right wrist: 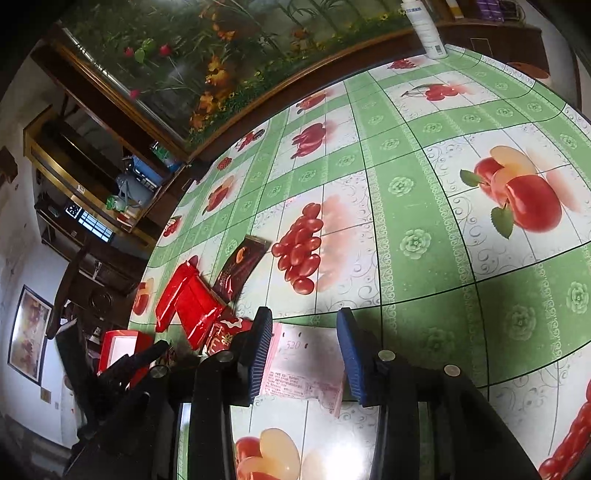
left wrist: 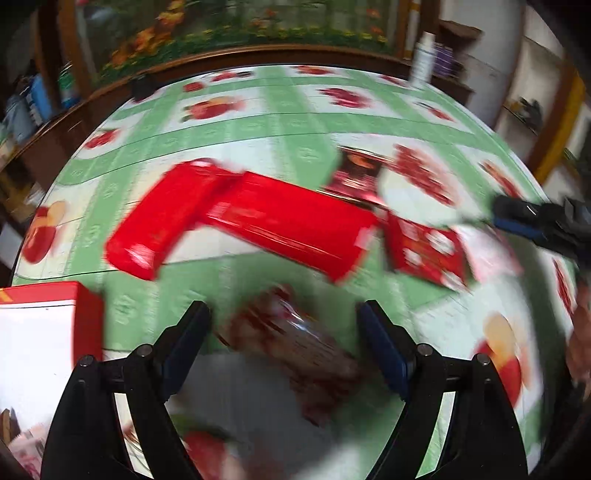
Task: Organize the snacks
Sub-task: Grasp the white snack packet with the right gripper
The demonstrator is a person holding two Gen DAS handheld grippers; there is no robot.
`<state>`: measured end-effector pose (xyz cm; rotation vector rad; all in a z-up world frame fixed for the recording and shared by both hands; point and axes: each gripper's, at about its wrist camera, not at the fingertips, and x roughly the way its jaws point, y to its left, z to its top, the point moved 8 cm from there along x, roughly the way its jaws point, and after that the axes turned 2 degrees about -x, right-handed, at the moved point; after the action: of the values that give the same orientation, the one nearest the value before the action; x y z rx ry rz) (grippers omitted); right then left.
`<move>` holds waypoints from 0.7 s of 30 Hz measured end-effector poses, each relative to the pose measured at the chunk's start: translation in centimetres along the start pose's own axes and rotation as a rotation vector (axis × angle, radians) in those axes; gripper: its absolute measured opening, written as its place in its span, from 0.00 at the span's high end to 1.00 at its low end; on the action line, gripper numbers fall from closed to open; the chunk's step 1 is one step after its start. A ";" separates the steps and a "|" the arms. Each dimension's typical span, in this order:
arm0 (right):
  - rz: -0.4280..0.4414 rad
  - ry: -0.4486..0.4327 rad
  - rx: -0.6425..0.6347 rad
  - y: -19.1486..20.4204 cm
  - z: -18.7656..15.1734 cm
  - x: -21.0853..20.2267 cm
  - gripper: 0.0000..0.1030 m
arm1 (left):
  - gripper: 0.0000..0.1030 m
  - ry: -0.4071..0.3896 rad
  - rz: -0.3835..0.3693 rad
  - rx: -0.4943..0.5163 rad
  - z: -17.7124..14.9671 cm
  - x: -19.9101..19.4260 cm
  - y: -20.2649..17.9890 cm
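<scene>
Pink and white, the flat snack packet lies on the worktop at the lower middle of my right wrist view, between the blue pads of my right gripper. The pads stand a little apart on either side of it; I cannot see them pressing on it, and it rests flat on the fruit-printed cloth.

Left of it in that view sit the other snacks: a small red packet with white lettering just beside the left pad, two long red packs lying against each other above that, and a dark brown packet angled upward next to them. At the lower left stands a red box with a white inside, and my left gripper shows there as a dark shape.

In my left wrist view, which is badly blurred, my left gripper is spread wide over a dark reddish packet at the lower middle; its pads do not touch it. The two red packs cross the centre, the dark packet lies above right, and the red box sits at the left edge. A white bottle stands at the far edge of the worktop.
</scene>
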<state>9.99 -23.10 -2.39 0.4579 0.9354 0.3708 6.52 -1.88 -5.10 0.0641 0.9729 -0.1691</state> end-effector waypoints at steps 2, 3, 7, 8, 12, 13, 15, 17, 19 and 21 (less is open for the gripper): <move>0.009 0.001 0.000 0.1 0.0 0.2 0.62 | 0.19 0.004 -0.034 0.053 -1.0 -0.7 -1.6; 0.015 0.001 -0.001 0.2 0.0 0.2 0.61 | 0.19 0.007 -0.049 0.076 -1.5 -1.1 -2.2; 0.010 0.040 -0.012 0.4 -0.6 0.7 0.57 | 0.19 0.020 -0.114 0.123 -3.8 -3.2 -3.8; 0.004 0.044 -0.015 0.4 -0.7 0.7 0.57 | 0.19 0.013 -0.126 0.112 -3.7 -3.4 -3.9; -0.024 0.034 -0.022 0.3 -0.8 1.0 0.56 | 0.19 -0.056 -0.161 0.013 -3.8 -6.7 -1.7; -0.043 0.031 -0.030 0.3 -0.9 1.2 0.56 | 0.19 -0.067 -0.153 -0.007 -3.8 -7.3 -1.0; -0.071 0.012 -0.057 0.4 -0.8 1.4 0.56 | 0.19 -0.082 -0.130 -0.036 -4.0 -8.0 0.3; -0.102 -0.015 -0.089 0.7 -0.8 1.6 0.57 | 0.19 -0.077 -0.106 -0.069 -4.4 -8.1 1.5; -0.145 -0.031 -0.146 1.1 -0.9 1.9 0.57 | 0.19 -0.052 -0.068 -0.100 -4.9 -7.7 2.8; -0.172 -0.031 -0.182 1.4 -1.2 2.0 0.57 | 0.19 -0.034 -0.058 -0.118 -5.4 -7.4 3.5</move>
<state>9.96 -20.68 -3.66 0.2146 0.8944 0.2878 -1.39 3.14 -2.06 -0.0755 0.9494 -0.1652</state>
